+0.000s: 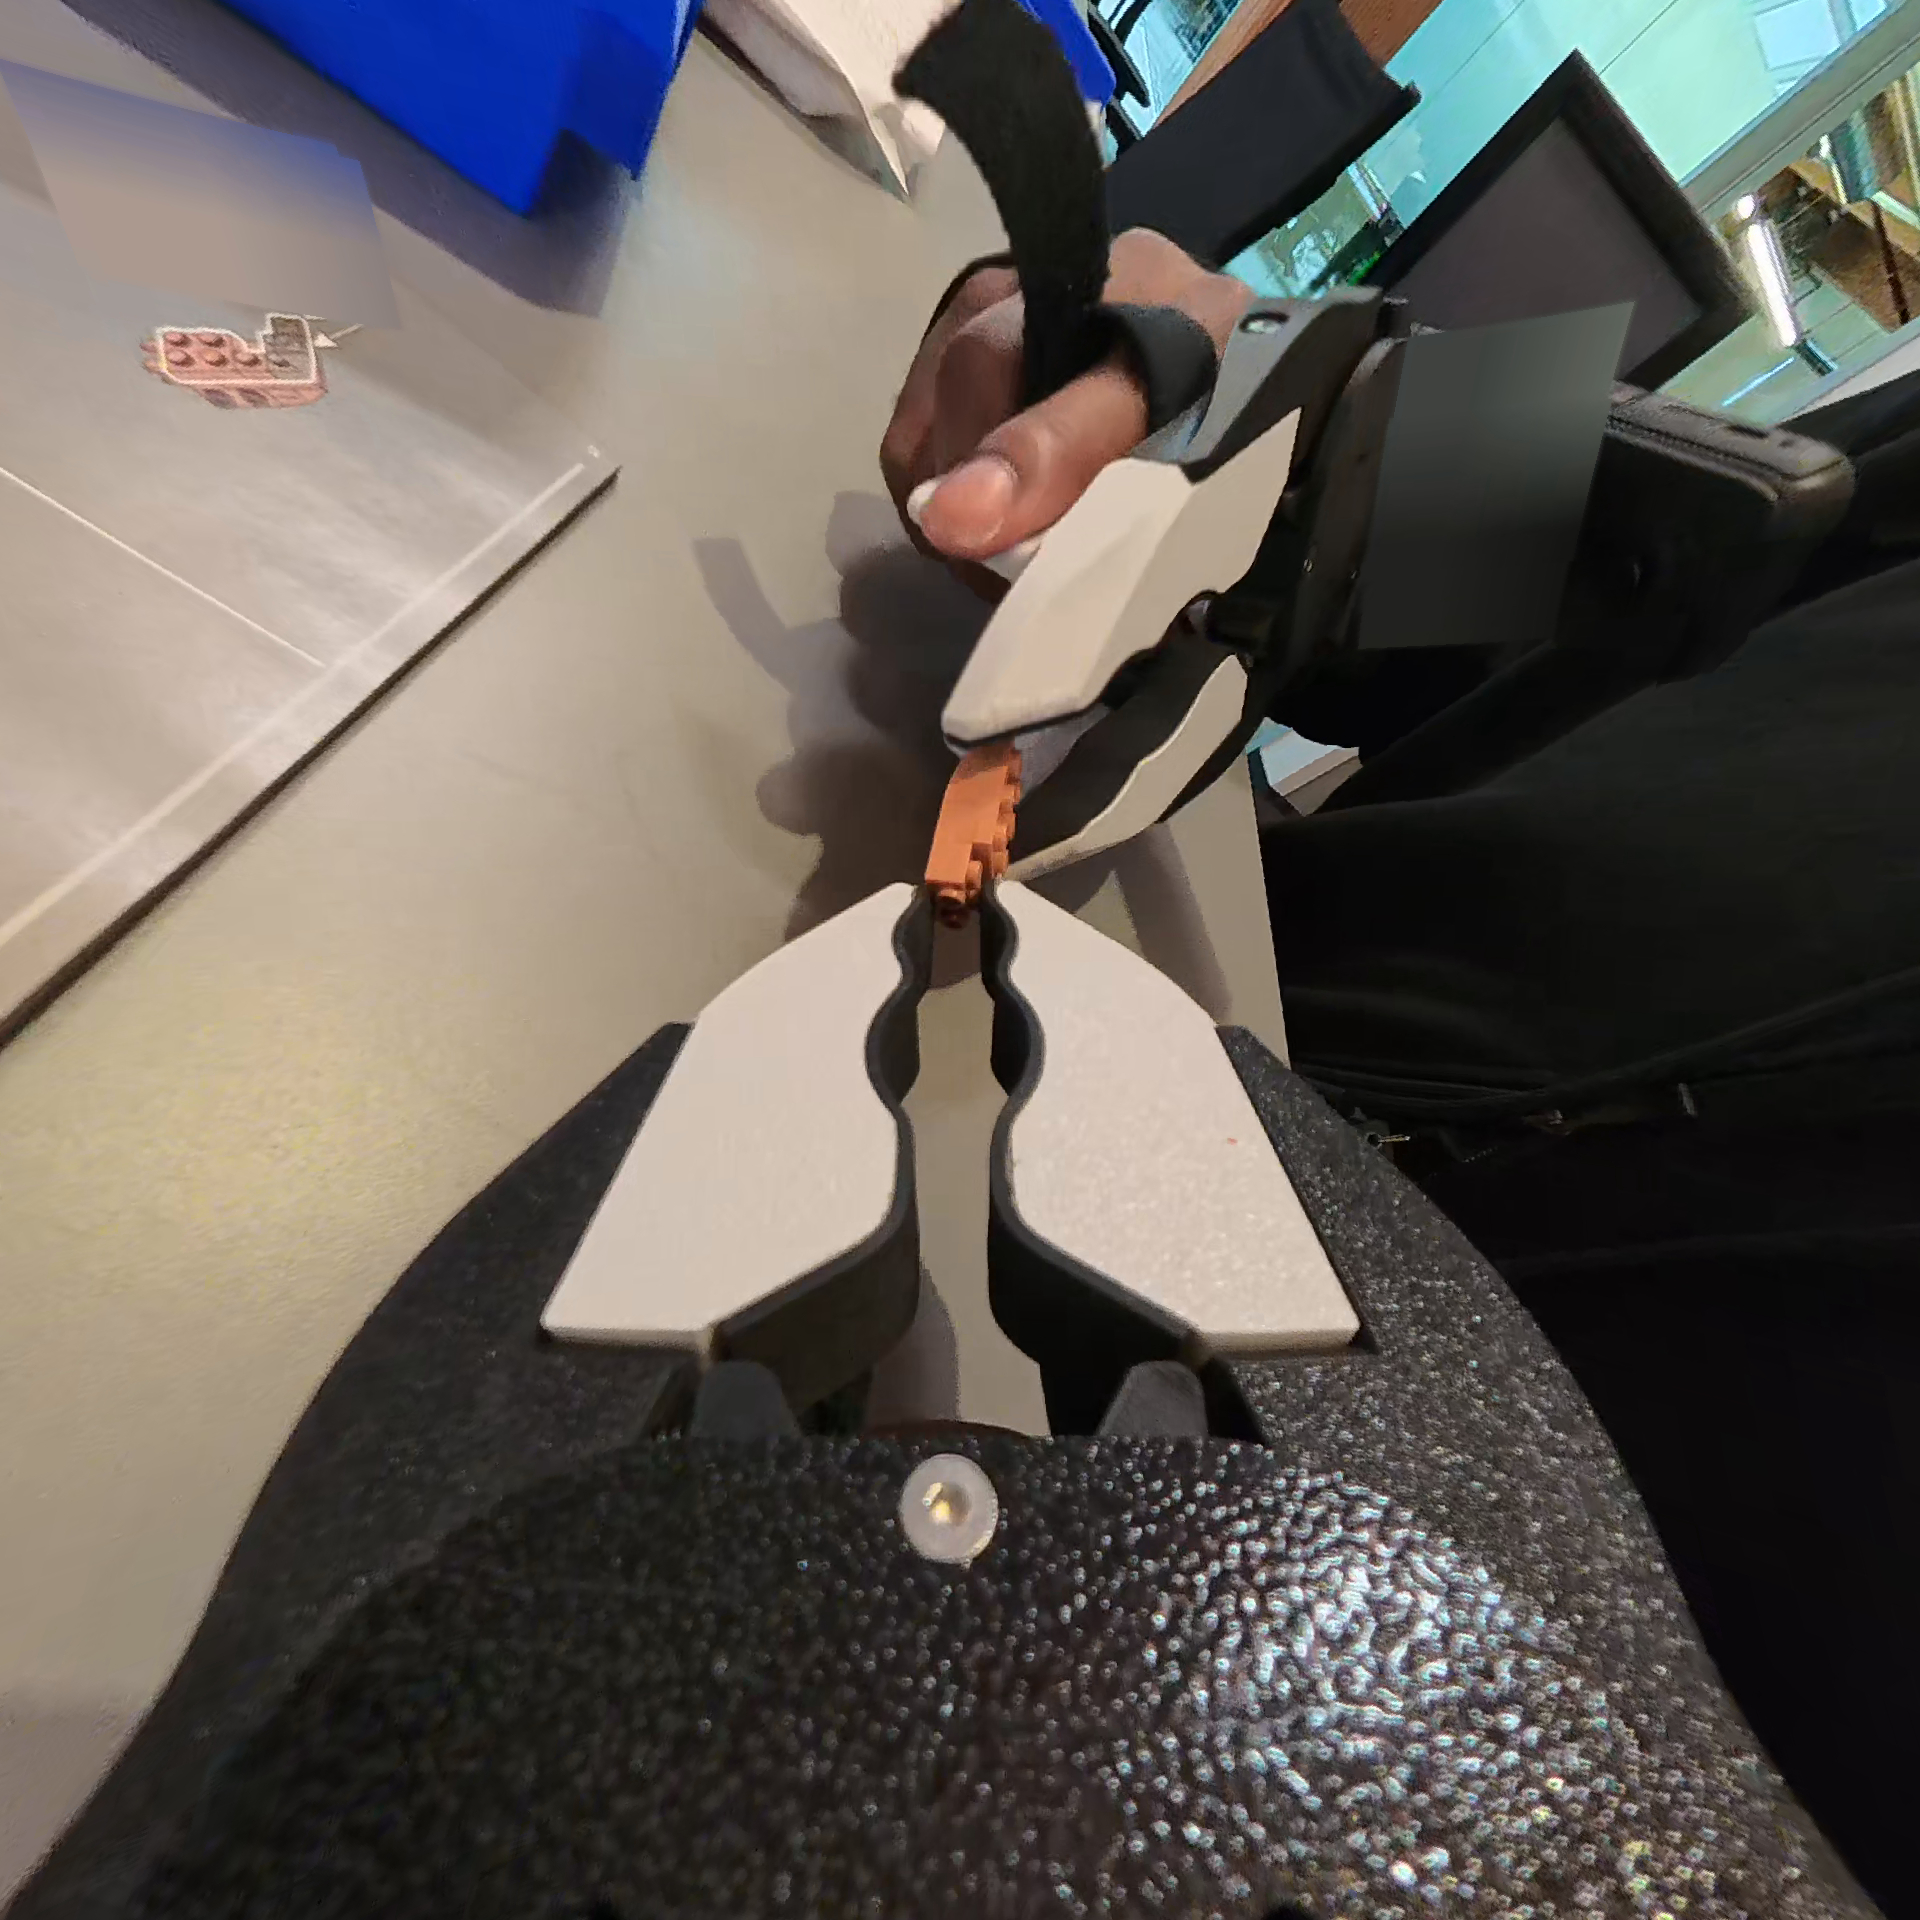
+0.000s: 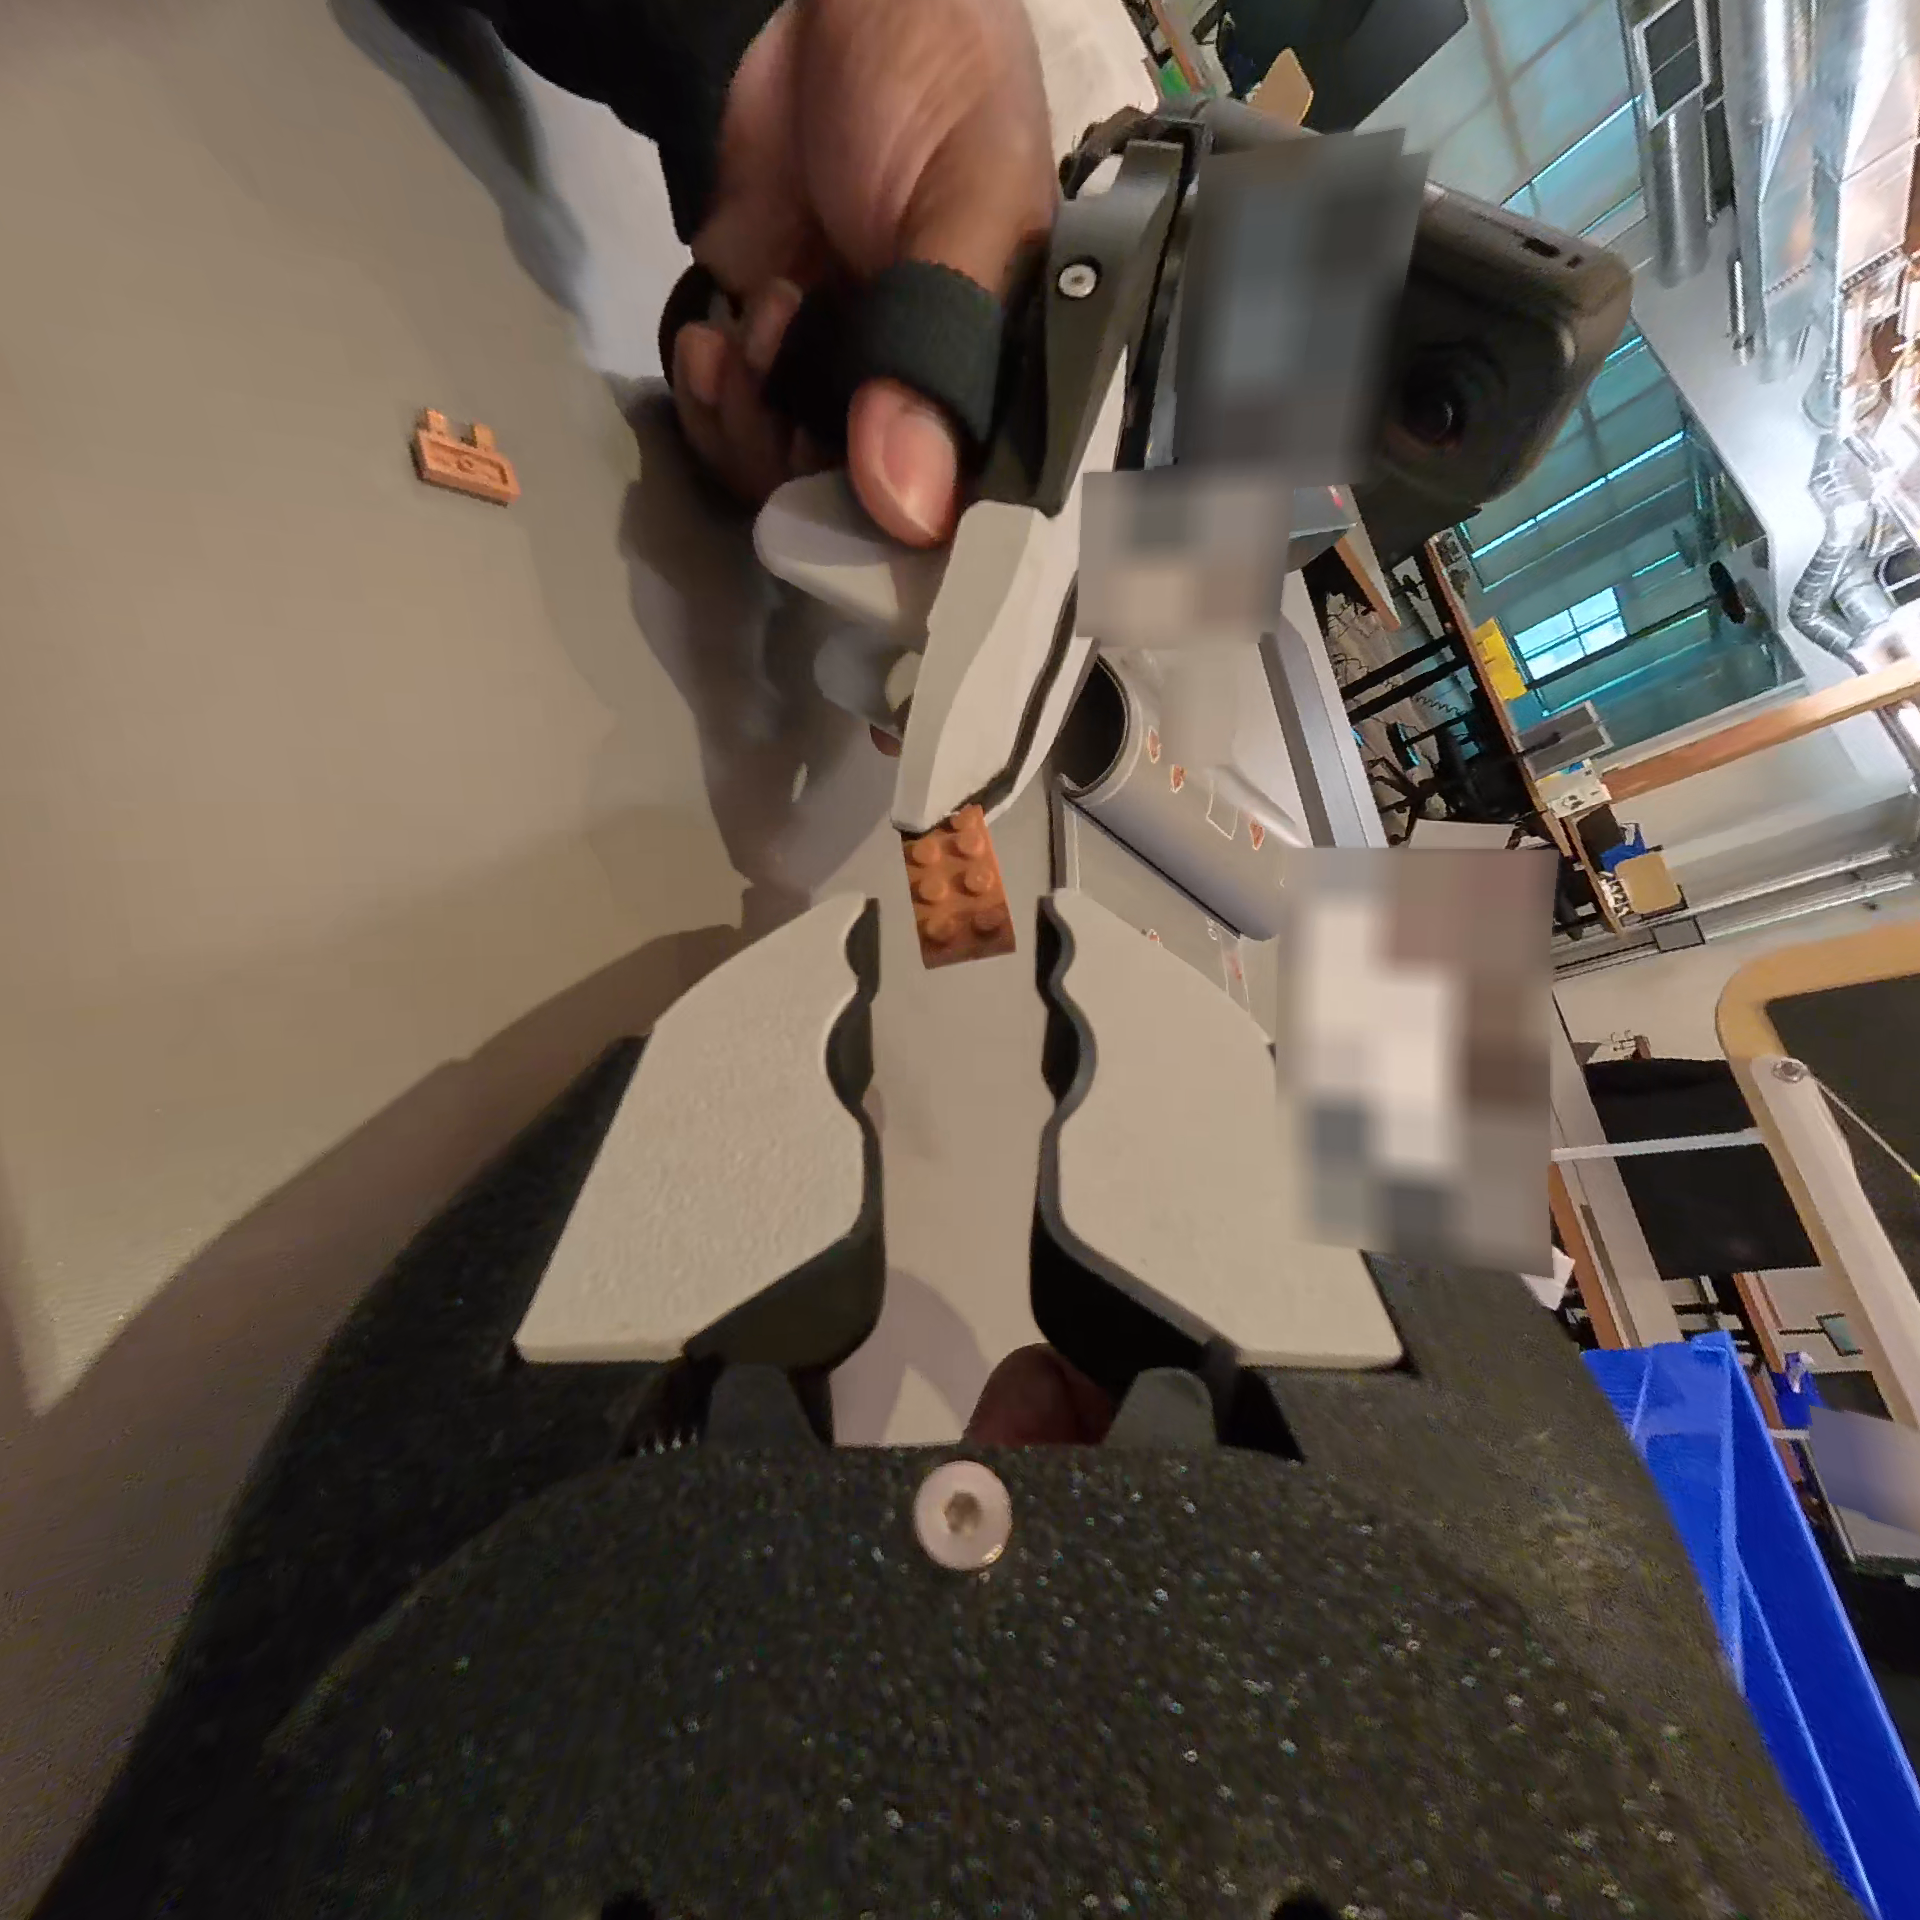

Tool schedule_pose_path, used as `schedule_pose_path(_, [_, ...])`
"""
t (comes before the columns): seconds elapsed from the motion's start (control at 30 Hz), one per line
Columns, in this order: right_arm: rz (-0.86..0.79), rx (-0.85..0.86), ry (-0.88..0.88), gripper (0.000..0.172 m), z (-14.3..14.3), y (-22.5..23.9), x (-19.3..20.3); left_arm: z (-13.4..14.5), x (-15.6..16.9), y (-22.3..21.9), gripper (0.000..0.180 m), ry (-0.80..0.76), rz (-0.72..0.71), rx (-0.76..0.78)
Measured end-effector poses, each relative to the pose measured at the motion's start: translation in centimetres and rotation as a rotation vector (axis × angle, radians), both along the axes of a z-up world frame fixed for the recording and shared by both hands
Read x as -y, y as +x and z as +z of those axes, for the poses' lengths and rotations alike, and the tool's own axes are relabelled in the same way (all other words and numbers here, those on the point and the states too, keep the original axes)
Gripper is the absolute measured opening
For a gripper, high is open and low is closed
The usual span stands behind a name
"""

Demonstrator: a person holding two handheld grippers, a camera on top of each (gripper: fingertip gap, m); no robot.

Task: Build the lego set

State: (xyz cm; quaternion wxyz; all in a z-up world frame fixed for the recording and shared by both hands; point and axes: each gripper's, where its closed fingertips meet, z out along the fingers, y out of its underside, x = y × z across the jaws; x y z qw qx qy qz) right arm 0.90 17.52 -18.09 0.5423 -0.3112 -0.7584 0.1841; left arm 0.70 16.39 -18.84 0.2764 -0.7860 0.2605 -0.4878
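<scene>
My left gripper (image 1: pixel 951 904) has its fingertips clenched on the near end of an orange toy brick plate (image 1: pixel 971 826), the two pads pressing its thin sides, so the studded plate sticks out edge-on ahead of me above the grey table (image 1: pixel 468 935). My right gripper (image 2: pixel 956 925) stands released, its jaws wide: seen from there, the same plate (image 2: pixel 956 894) shows its studded face and hangs in the gap between the two fingertips (image 2: pixel 831 935), with clear space on both sides and neither pad touching it. In the left wrist view the right gripper's (image 1: pixel 1013 790) fingers bracket the plate's far end. Each gripper is held by a hand (image 1: pixel 997 416) with a black strap across the finger. On the table to my left lies a flat grey board (image 1: pixel 208 623) printed with a brick picture (image 1: pixel 244 364), with a blue bin (image 1: pixel 468 94) beyond it. A second small orange piece (image 2: pixel 464 462) lies alone on the table, well apart from both grippers.
</scene>
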Motion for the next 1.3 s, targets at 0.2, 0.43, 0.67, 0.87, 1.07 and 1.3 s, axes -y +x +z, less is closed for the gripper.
schedule_pose_path(0.2, [-0.033, 0.055, -0.101, 0.017, -0.7, 0.1, -0.3, 0.0, 0.1, 0.2, 0.012, 0.037, -0.021, -0.017])
schedule_pose_path(0.43, [-0.097, 0.142, -0.517, 0.017, -0.8, 1.0, -0.8, 0.0, 0.8, -1.2, 0.032, 0.296, -0.103, -0.163])
schedule_pose_path(0.67, [-0.149, 0.302, -0.718, 0.017, -2.4, 2.2, -0.3, -1.0, 5.6, -3.8, 0.033, 0.439, -0.313, -0.324])
schedule_pose_path(0.87, [-0.142, 0.361, -0.718, 0.017, -3.0, 2.4, 0.4, -2.8, 8.6, -4.3, 0.035, 0.391, -0.222, -0.436])
schedule_pose_path(1.07, [-0.149, 0.398, -0.697, 0.018, -3.6, 2.6, 0.6, -4.1, 9.5, -3.9, 0.031, 0.375, -0.187, -0.553])
schedule_pose_path(1.3, [-0.13, 0.373, -0.663, 0.026, -3.3, 2.8, 0.6, -3.8, 7.5, -3.2, 0.016, 0.357, -0.126, -0.48])
